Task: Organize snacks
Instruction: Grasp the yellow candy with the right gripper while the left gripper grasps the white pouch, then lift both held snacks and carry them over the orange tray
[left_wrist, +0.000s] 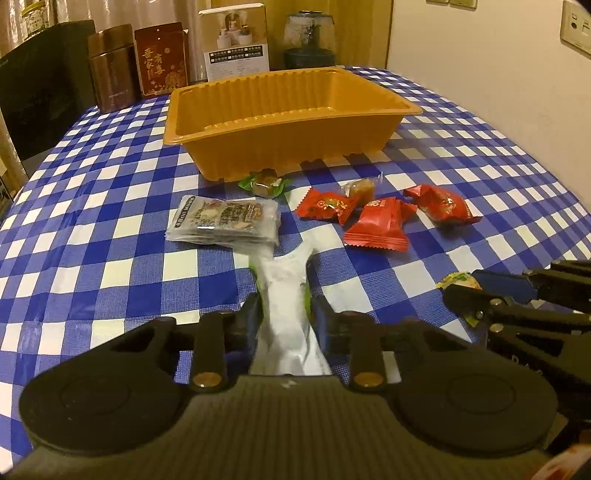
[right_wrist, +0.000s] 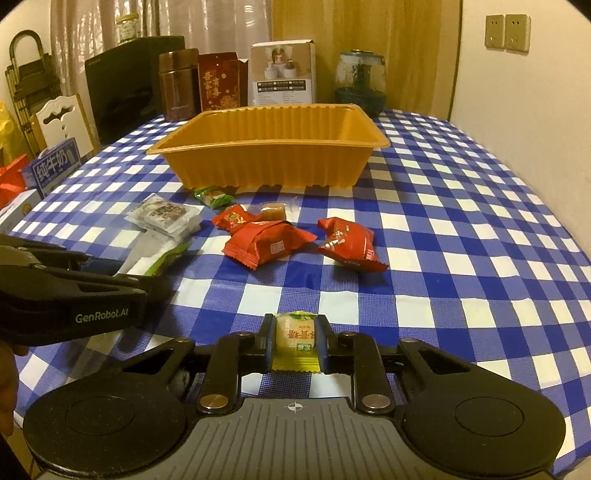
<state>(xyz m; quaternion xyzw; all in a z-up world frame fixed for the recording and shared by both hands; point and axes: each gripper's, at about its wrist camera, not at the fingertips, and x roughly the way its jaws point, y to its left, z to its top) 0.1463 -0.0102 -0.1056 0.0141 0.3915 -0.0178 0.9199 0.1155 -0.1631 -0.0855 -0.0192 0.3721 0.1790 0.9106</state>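
Note:
My left gripper (left_wrist: 286, 301) is shut on a long white packet with green edges (left_wrist: 284, 288), which lies on the blue checked cloth. My right gripper (right_wrist: 295, 319) is shut on a small yellow-green wrapped candy (right_wrist: 295, 334) near the table's front edge. Ahead stands an empty orange ribbed tray (left_wrist: 288, 151) (right_wrist: 266, 162). Between tray and grippers lie three red packets (right_wrist: 266, 245), a stack of clear dark-printed packets (left_wrist: 225, 219), a green-wrapped candy (left_wrist: 264, 182) and a clear-wrapped brown candy (left_wrist: 360, 188). The left gripper (right_wrist: 147, 280) also shows at the left of the right wrist view.
Behind the tray stand a brown tin (right_wrist: 177, 85), a red box (right_wrist: 218, 85), a white box (right_wrist: 282, 74) and a glass jar (right_wrist: 360, 81). A wall (right_wrist: 535, 110) runs along the table's right side. A milk carton box (right_wrist: 55, 166) sits off the left edge.

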